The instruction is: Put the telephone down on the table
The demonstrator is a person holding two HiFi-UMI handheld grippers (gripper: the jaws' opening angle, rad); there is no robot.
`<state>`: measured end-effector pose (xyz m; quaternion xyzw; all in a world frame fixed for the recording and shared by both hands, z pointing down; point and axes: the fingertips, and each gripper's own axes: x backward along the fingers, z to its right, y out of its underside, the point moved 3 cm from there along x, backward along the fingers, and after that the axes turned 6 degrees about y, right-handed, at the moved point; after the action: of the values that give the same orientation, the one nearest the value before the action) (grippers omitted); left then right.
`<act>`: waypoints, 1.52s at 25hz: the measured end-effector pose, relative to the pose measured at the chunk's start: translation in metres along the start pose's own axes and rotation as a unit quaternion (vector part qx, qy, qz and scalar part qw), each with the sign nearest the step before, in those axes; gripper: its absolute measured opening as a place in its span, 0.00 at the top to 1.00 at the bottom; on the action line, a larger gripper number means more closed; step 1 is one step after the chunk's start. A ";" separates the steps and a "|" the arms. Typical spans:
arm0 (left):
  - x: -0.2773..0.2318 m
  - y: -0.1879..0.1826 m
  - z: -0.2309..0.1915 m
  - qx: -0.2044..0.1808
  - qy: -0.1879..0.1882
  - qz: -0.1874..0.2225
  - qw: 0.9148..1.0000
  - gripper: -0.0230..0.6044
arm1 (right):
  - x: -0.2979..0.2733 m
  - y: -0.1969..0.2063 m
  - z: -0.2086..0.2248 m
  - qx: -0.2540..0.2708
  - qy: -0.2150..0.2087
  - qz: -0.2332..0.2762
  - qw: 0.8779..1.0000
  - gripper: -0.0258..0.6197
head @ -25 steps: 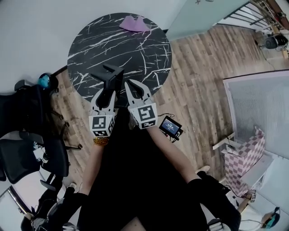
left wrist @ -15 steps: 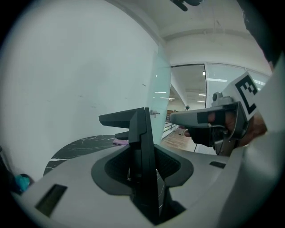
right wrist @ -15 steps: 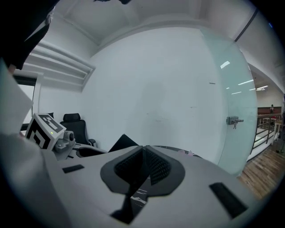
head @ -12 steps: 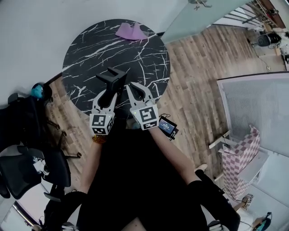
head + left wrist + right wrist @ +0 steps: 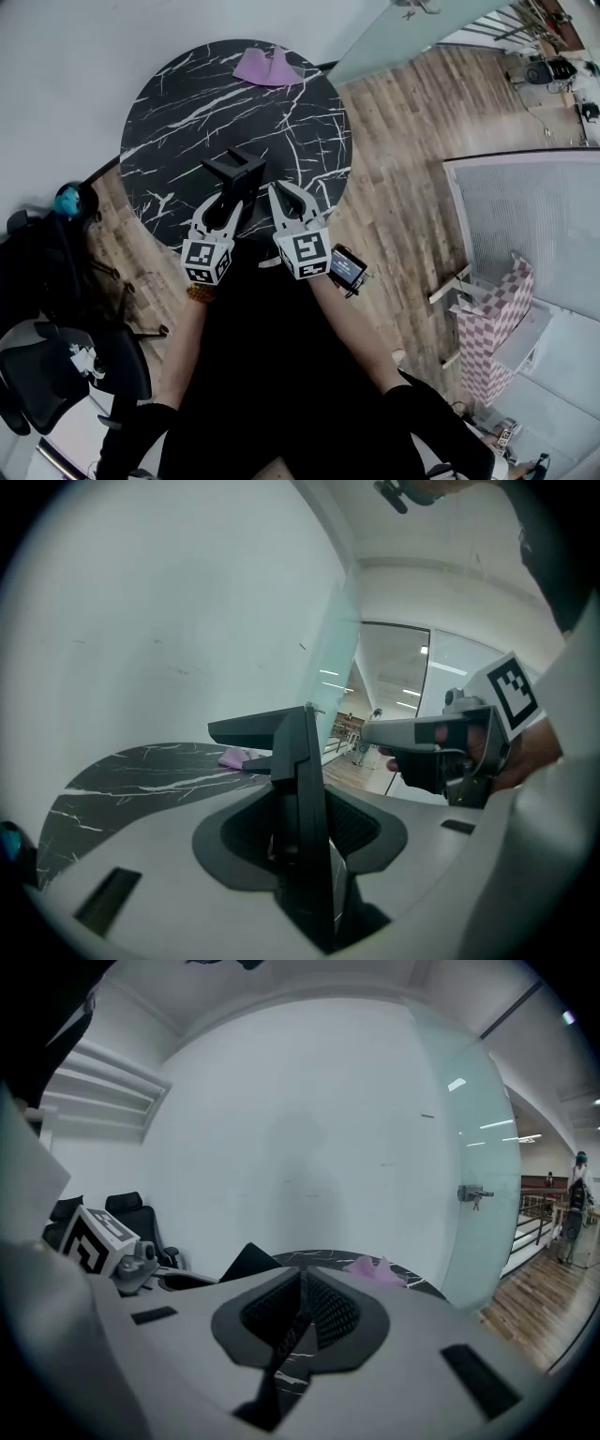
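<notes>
The left tool (image 5: 228,200) grips the black telephone (image 5: 236,171) upright over the table (image 5: 187,94); the right tool (image 5: 292,197) is closed and empty.

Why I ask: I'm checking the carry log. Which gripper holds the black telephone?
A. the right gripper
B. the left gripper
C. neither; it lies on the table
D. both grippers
B: the left gripper has its jaws clamped on the black telephone, while the right gripper has its jaws together on nothing.
</notes>
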<state>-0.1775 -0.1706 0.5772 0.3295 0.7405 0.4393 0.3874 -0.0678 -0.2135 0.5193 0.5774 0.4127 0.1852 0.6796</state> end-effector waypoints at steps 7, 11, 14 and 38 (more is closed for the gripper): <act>-0.026 0.021 -0.012 0.019 0.068 -0.017 0.997 0.71 | -0.019 0.006 -0.003 0.001 -0.012 -0.009 1.000 0.90; -0.034 0.032 -0.017 0.056 0.113 -0.013 0.992 0.71 | -0.028 0.010 -0.013 -0.002 -0.025 -0.021 0.999 0.90; -0.036 0.043 -0.020 0.084 0.133 -0.014 0.987 0.71 | -0.032 0.011 -0.021 0.000 -0.038 -0.027 0.999 0.90; -0.067 0.097 -0.041 0.285 0.151 0.006 0.947 0.71 | -0.024 0.030 -0.021 0.021 -0.059 -0.056 0.996 0.90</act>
<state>-0.1659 -0.2040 0.6972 0.3599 0.8828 0.2572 0.1583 -0.0918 -0.2096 0.5558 0.5770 0.4076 0.1039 0.7001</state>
